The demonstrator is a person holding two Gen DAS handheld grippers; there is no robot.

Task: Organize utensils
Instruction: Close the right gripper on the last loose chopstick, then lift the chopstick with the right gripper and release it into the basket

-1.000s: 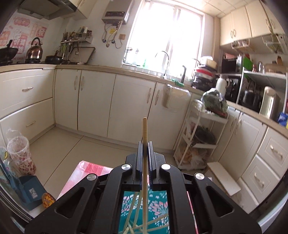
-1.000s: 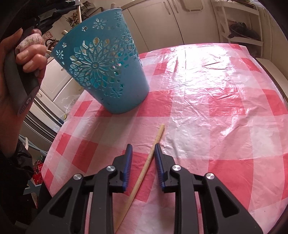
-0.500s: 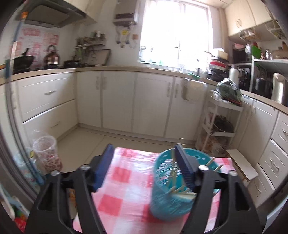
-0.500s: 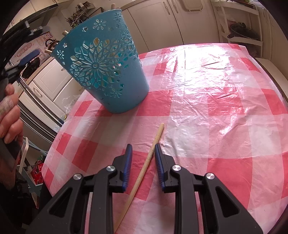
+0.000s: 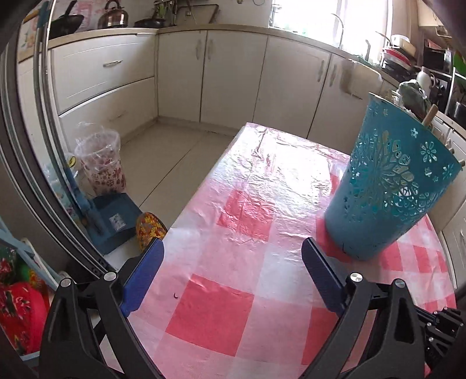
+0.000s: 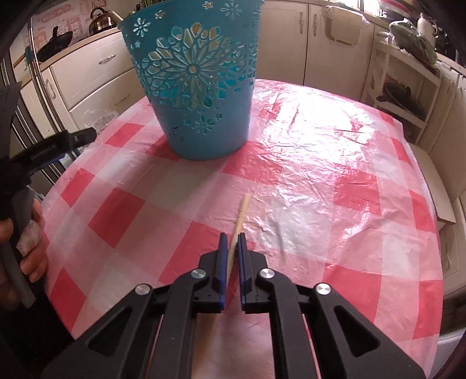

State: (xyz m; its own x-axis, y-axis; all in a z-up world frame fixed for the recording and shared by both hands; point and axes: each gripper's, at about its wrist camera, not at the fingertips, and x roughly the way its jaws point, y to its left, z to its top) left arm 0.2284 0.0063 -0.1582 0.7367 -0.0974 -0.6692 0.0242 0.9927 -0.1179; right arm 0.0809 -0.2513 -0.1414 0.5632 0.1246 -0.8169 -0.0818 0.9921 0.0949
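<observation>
Teal cut-out bucket (image 6: 195, 84) stands upright on the checked counter (image 6: 335, 163), wooden sticks inside (one tip shows above the rim). Right claw (image 6: 232, 237) has just closed on a chopstick (image 6: 243, 208) lying near the bucket. Left claw (image 5: 233, 256) has just opened wide, empty.

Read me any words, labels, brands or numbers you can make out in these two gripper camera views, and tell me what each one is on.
No text reads clearly.
Black left gripper: small pale lettering along its side, too blurred to read.
Pink wall poster behind the stove: printed characters, too small to read.
Blue plastic dustpan on the floor: a small sticker, unreadable.
Teal cut-out utensil holder: flower patterns only, no words.
</observation>
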